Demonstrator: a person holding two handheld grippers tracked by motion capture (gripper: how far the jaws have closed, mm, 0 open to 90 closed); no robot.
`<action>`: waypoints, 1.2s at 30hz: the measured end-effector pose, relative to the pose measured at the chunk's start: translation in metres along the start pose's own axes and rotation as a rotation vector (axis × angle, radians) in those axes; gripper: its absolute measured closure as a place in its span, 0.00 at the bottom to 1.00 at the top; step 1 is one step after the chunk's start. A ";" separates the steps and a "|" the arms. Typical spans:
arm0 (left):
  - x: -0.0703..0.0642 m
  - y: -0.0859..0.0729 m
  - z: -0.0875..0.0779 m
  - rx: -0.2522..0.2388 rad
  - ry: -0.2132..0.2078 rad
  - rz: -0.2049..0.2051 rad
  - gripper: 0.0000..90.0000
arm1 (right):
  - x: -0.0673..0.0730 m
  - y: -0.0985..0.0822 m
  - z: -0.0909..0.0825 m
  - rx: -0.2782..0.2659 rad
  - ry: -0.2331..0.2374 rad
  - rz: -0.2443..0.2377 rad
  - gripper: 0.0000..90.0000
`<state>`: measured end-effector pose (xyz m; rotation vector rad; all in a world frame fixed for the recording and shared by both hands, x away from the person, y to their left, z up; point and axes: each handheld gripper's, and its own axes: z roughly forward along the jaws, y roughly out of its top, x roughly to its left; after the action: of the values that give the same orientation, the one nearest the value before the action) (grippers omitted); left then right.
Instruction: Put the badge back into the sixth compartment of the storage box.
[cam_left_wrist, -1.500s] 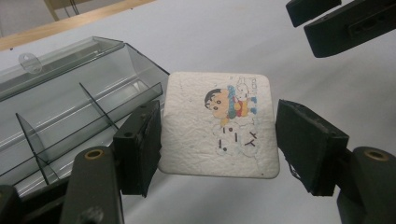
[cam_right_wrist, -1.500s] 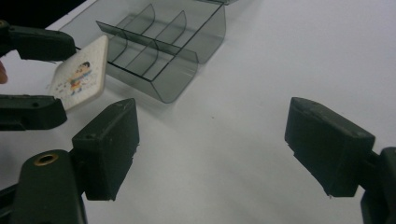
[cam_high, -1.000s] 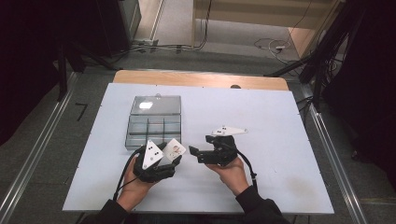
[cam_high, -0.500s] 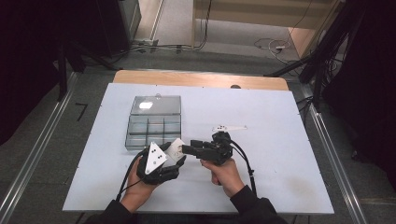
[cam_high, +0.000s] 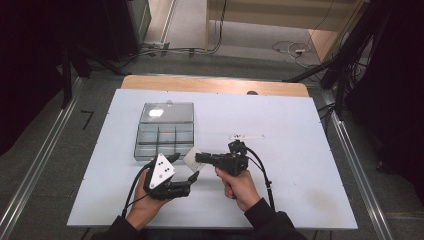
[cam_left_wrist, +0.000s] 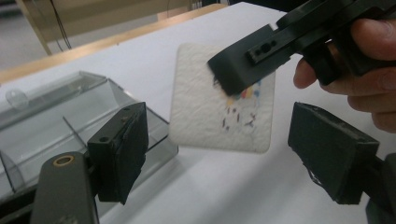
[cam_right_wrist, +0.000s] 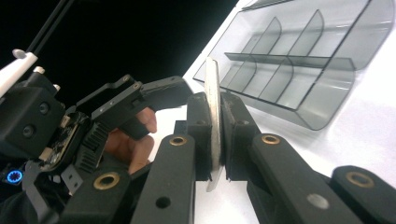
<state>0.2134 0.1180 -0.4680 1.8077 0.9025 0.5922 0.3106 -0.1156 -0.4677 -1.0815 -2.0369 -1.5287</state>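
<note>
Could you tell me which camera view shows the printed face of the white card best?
The left gripper view: the white card faces it, coloured marks visible. The right gripper view shows it edge-on, clamped by the right gripper; the high view shows it small.

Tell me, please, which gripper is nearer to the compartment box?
Left. The left gripper sits just below the compartment box's front edge; the right gripper is off to its right.

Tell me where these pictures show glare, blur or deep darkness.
High view: a bright glare patch on the clear box lid, and dark surroundings around the table. Left gripper view: the white card is slightly soft, and the right gripper on it blurs at its edge. Right gripper view: black background at upper left.
</note>
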 end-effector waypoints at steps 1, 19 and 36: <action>0.004 -0.002 -0.002 0.011 -0.002 -0.023 0.23 | -0.001 0.000 -0.001 -0.003 -0.009 0.005 0.90; 0.049 -0.035 -0.037 0.129 0.018 -0.299 0.25 | 0.007 0.013 0.015 -0.037 -0.028 -0.018 0.90; 0.057 -0.040 -0.034 0.158 0.123 -0.229 0.24 | 0.017 0.034 0.037 -0.033 -0.056 -0.055 0.90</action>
<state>0.2102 0.1916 -0.4919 1.7886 1.2511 0.5019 0.3314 -0.0714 -0.4471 -1.1014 -2.1023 -1.5804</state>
